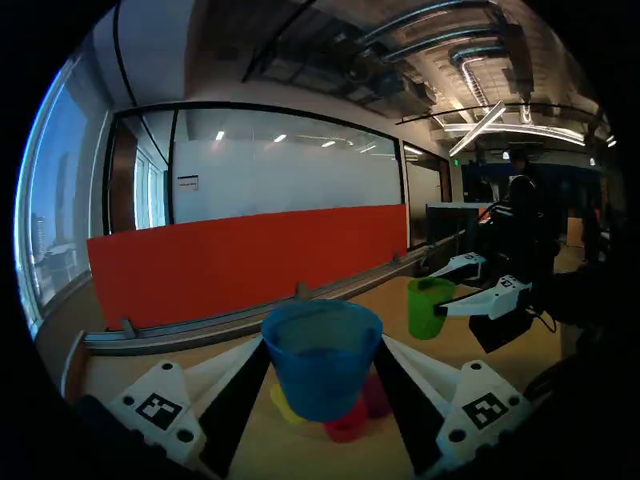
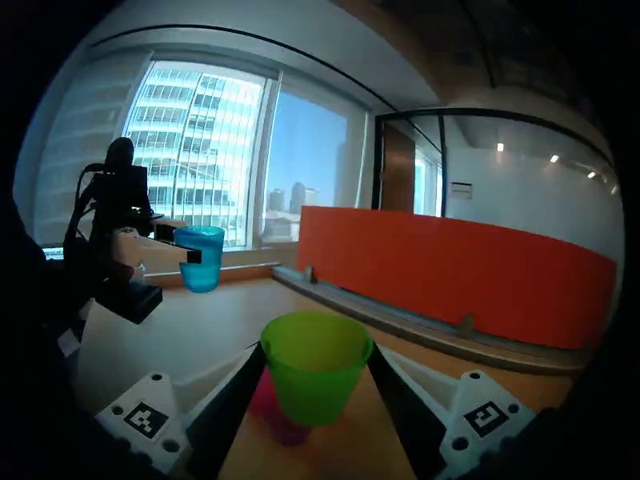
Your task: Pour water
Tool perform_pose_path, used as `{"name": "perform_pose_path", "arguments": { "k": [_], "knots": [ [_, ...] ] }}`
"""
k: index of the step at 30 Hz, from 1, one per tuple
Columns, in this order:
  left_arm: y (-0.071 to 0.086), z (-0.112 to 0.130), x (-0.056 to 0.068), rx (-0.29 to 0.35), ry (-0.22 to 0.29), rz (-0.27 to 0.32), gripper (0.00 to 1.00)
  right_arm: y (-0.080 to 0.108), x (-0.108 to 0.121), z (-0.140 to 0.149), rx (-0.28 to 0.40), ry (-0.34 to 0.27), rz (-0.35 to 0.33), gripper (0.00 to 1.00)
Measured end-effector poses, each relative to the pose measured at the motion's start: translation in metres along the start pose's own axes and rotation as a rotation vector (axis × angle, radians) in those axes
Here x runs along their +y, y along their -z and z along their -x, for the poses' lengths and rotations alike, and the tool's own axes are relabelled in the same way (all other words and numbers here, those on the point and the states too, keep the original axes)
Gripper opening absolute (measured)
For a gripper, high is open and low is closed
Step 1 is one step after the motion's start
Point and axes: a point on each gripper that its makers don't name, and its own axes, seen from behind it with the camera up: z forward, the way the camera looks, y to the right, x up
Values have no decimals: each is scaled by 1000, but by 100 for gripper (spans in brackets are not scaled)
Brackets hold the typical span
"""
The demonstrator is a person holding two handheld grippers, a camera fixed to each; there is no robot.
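**Pour not yet begun**

Blue cup [image 1: 322, 360] upright, clamped between left gripper [image 1: 322, 346] jaws. Green cup [image 2: 316, 364] upright, clamped in right gripper [image 2: 317, 352]. Cups well apart above desk [image 2: 208, 320]. Remaining, by my estimate: bring together, tip, pour.

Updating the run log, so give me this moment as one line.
left gripper: shut on blue cup | right gripper: shut on green cup | cups: both upright, apart | pour: not yet begun
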Motion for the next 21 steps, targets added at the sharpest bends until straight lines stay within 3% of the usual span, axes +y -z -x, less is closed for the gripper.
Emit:
{"name": "perform_pose_path", "arguments": {
  "k": [12,21],
  "knots": [
    [3,-6,-1,11,-6,4,85,-3,-23,-18,38,16,-58,93],
    [2,-15,-2,25,-38,2,85,-4,-45,-25,52,20,-116,93]
  ]
}}
